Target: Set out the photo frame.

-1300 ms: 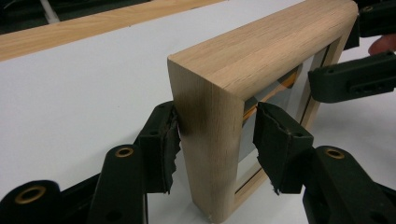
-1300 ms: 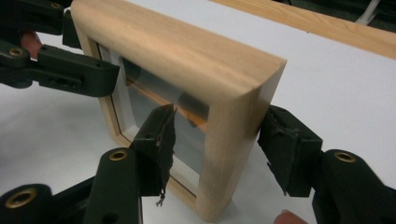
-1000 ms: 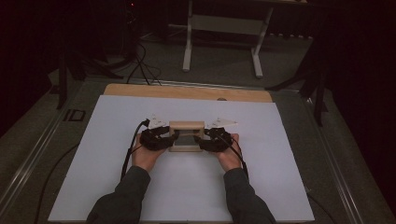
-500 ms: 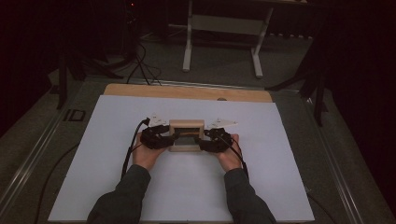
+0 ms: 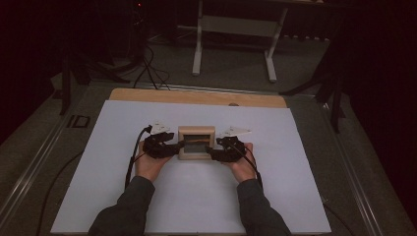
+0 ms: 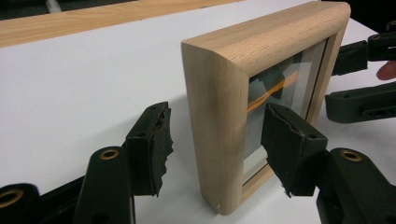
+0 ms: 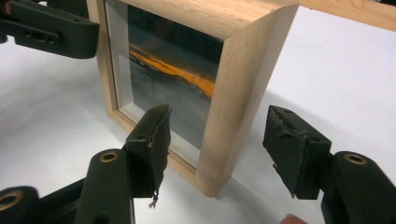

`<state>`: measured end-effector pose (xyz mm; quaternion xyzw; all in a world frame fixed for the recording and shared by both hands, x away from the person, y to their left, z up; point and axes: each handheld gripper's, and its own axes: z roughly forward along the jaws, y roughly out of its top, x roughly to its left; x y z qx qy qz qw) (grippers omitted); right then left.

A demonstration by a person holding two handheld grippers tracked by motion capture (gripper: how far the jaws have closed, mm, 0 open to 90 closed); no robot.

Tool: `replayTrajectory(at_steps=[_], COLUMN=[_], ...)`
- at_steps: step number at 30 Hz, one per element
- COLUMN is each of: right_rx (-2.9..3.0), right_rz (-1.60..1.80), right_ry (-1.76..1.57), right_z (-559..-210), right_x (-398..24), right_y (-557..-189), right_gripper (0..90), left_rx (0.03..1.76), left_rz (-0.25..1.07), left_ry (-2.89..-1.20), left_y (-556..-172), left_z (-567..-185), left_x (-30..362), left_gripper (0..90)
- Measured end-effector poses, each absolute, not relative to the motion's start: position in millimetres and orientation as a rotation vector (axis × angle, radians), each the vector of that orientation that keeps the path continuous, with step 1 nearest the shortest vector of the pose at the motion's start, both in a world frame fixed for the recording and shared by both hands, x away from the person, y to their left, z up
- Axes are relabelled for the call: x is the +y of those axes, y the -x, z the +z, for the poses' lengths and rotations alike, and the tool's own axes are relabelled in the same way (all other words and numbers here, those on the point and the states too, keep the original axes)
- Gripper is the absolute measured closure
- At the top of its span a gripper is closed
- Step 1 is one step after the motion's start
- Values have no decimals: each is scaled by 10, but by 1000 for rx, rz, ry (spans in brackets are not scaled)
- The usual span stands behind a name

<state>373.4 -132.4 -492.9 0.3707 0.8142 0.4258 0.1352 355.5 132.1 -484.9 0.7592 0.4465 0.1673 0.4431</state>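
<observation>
Your wooden picture frame [image 5: 196, 142] stands upright mid-table on the white sheet [image 5: 113, 196], so the placing looks done. Both the left gripper [image 6: 217, 135] and right gripper [image 7: 212, 140] have just been opening (pads clear of the side rails they straddle); only backing away remains.

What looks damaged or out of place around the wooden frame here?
The wooden picture frame stands upright and intact on the white table. The one oddity is wear: the black pads of both hand-held grippers are ragged and fraying at their edges.
</observation>
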Motion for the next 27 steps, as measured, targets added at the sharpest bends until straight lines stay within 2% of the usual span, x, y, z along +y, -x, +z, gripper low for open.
replayTrajectory(at_steps=[15, 27], right_rx=[2349, 2353], right_rz=[1227, 1196], right_ry=[-1068, -1111], right_z=[-4825, -4929], right_x=[-1476, -1701], right_y=[-3595, -3434], right_gripper=[389, 377], left_rx=[1146, 1163], left_rz=[454, 497], left_ry=[-1883, -1919], left_y=[-3304, -2963], left_z=[-4775, -4904], left_x=[1566, 1775], left_gripper=[427, 425])
